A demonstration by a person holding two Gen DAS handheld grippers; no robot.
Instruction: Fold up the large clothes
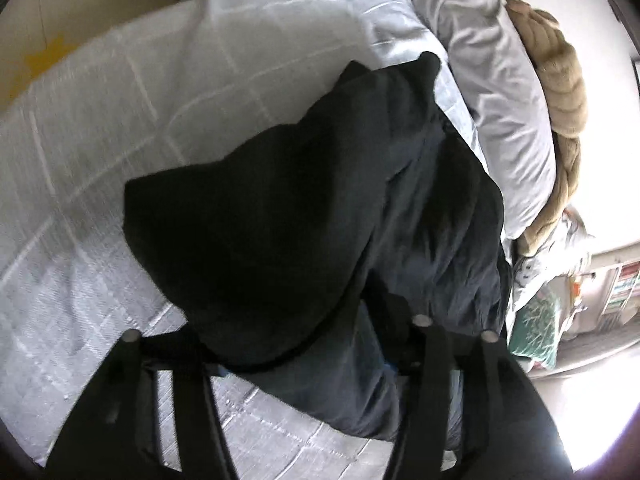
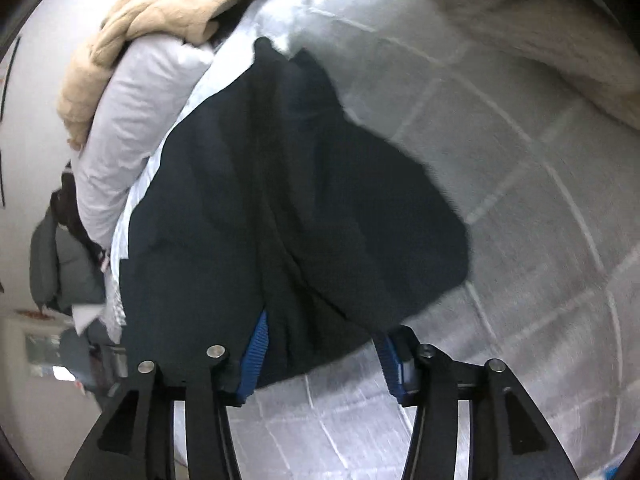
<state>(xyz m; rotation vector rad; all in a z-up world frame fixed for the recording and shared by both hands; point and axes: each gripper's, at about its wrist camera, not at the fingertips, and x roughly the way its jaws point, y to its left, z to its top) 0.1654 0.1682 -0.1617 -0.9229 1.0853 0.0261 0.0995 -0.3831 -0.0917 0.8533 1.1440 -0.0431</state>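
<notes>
A large dark navy garment (image 1: 320, 208) lies bunched on a white checked bedspread (image 1: 120, 120). In the left wrist view its near edge drapes over my left gripper (image 1: 308, 364) and hides the fingertips; the jaws stand wide apart. In the right wrist view the same garment (image 2: 280, 208) hangs down between the blue pads (image 2: 254, 356) of my right gripper (image 2: 320, 364), whose jaws also stand wide apart with cloth over them. Whether either gripper pinches the cloth is hidden.
A white pillow (image 1: 508, 120) and a beige knitted blanket (image 1: 560, 92) lie at the head of the bed; they also show in the right wrist view (image 2: 132, 108). A green patterned cushion (image 1: 540, 332) and grey clothing (image 2: 68, 264) sit beside the bed.
</notes>
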